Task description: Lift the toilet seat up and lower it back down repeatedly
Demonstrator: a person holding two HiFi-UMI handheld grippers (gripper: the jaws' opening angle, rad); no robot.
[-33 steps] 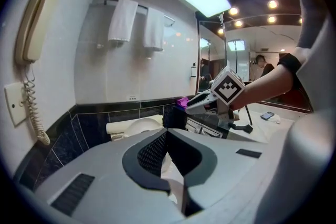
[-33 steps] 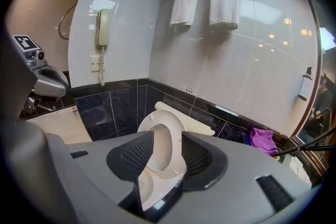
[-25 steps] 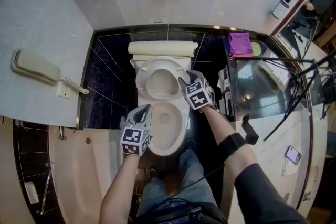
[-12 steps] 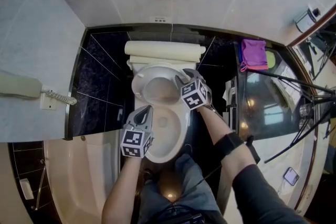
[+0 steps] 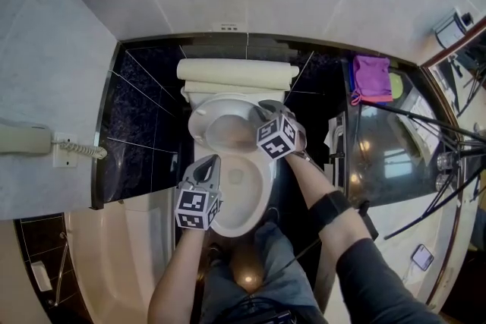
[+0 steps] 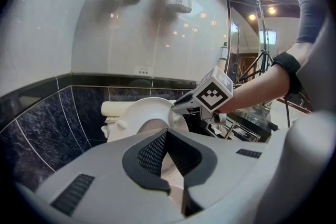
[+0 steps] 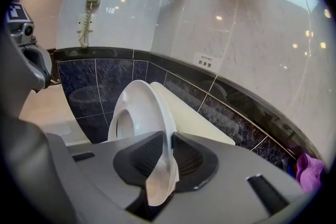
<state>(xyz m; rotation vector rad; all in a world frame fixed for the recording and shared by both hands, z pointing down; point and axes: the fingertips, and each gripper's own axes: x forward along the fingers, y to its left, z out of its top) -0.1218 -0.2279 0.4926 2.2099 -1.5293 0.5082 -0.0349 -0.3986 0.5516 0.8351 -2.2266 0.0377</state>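
The white toilet seat (image 5: 199,124) stands partly raised over the bowl (image 5: 262,190), and the cream lid (image 5: 237,72) is upright behind it. My right gripper (image 5: 262,111) is at the seat's right rim. In the right gripper view the rim (image 7: 139,107) runs between the jaws of the right gripper (image 7: 169,136); they have just been closing and the pads press on it. My left gripper (image 5: 209,162) hovers over the bowl's left rim, jaws together with nothing between them. In the left gripper view, the left gripper (image 6: 167,134) points at the seat (image 6: 142,113).
Black tiled ledge (image 5: 144,110) surrounds the toilet. A wall phone (image 5: 23,139) hangs at the left, with a bathtub (image 5: 114,254) below it. A purple cloth (image 5: 370,76) lies at the right, beside a glass counter and tripod legs (image 5: 425,125). The person's legs are in front of the bowl.
The right gripper has shifted slightly left onto the seat's right rim and its jaws have narrowed around it. The left gripper keeps its place by the bowl's left rim.
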